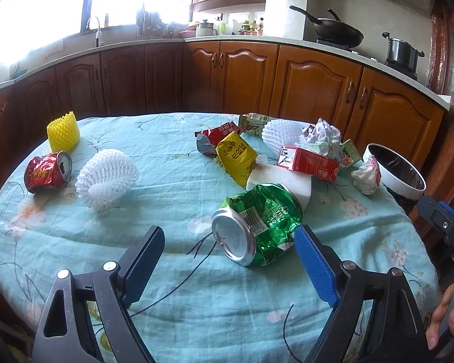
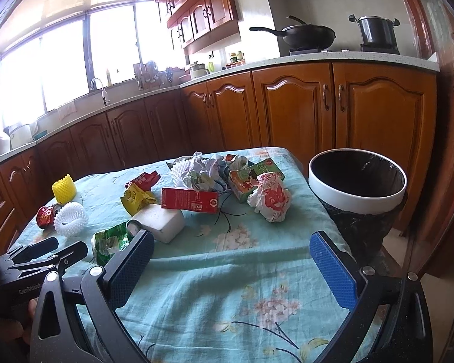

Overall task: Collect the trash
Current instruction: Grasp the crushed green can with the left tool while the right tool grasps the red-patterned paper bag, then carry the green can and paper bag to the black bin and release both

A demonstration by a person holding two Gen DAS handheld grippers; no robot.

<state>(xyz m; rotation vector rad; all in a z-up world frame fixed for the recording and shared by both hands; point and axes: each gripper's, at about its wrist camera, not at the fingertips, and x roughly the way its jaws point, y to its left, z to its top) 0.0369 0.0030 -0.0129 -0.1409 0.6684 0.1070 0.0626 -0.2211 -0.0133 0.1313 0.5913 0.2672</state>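
Observation:
Trash lies scattered on a table with a light blue floral cloth [image 1: 166, 157]. My left gripper [image 1: 228, 236] is open just above the cloth, and a crushed green can [image 1: 257, 222] lies between its fingertips, near the right one. My right gripper [image 2: 231, 242] is open and empty over the cloth [image 2: 212, 272]. A crumpled red-and-white wrapper [image 2: 271, 198] lies ahead of it. A white-rimmed trash bin [image 2: 357, 178] with a black liner stands off the table's right edge; it also shows in the left wrist view [image 1: 393, 168].
Also on the table are a crushed red can [image 1: 47, 172], white foam net [image 1: 106, 178], yellow foam net [image 1: 63, 131], yellow packet [image 1: 236, 154], red carton [image 1: 310, 163], white foam block [image 1: 283, 181], crumpled paper [image 1: 322, 137]. Wooden kitchen cabinets [image 1: 311, 78] stand behind.

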